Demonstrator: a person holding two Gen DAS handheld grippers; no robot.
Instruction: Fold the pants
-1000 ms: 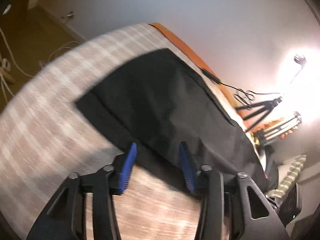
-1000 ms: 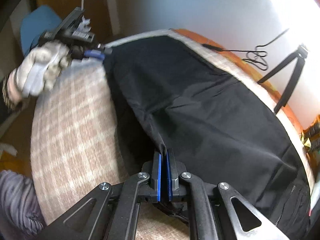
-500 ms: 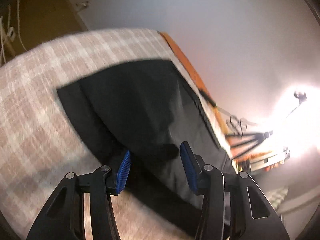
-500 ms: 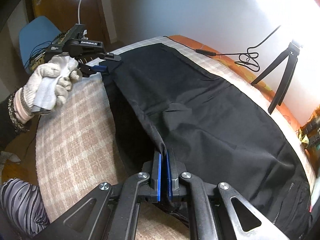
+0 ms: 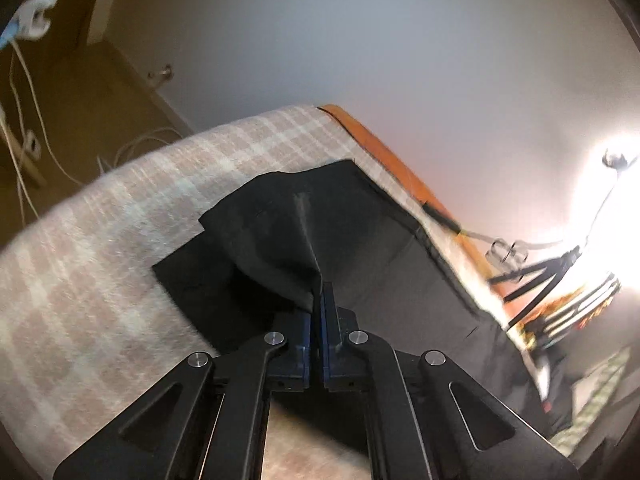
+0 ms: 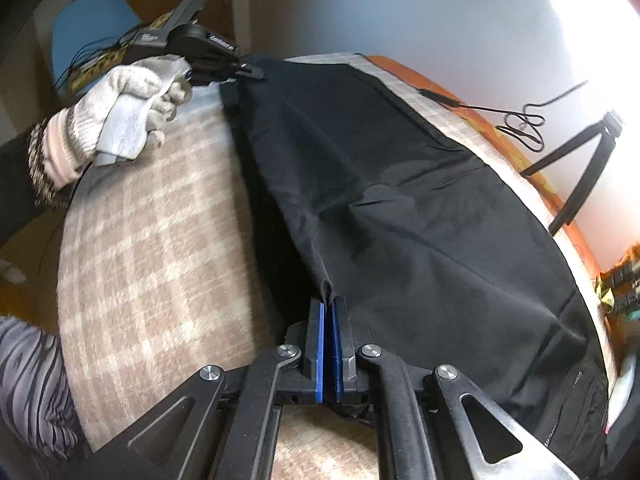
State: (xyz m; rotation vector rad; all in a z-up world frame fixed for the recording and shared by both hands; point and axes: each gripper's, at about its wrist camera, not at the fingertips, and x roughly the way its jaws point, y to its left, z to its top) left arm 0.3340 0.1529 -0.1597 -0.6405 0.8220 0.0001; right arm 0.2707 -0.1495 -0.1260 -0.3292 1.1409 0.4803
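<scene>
Black pants [image 6: 420, 216] lie stretched along a plaid-covered surface [image 6: 160, 264]. My right gripper [image 6: 329, 308] is shut on the near edge of the upper leg layer and holds it lifted in a ridge. My left gripper [image 5: 318, 300] is shut on the same layer near the hem end of the pants [image 5: 280, 232], with the cloth raised in a peak above the lower layer. In the right wrist view the left gripper [image 6: 250, 74] shows at the far end, held by a gloved hand [image 6: 120, 112].
An orange edge [image 6: 460, 92] with a black cable [image 6: 520, 120] runs along the wall side. A black tripod [image 6: 580, 168] stands at the right. A blue chair [image 6: 92, 24] is behind the gloved hand. Cables [image 5: 24, 80] lie on the floor.
My left gripper was open above the hem end; it has closed on the upper layer and lifted it. My right gripper stays shut on the cloth edge.
</scene>
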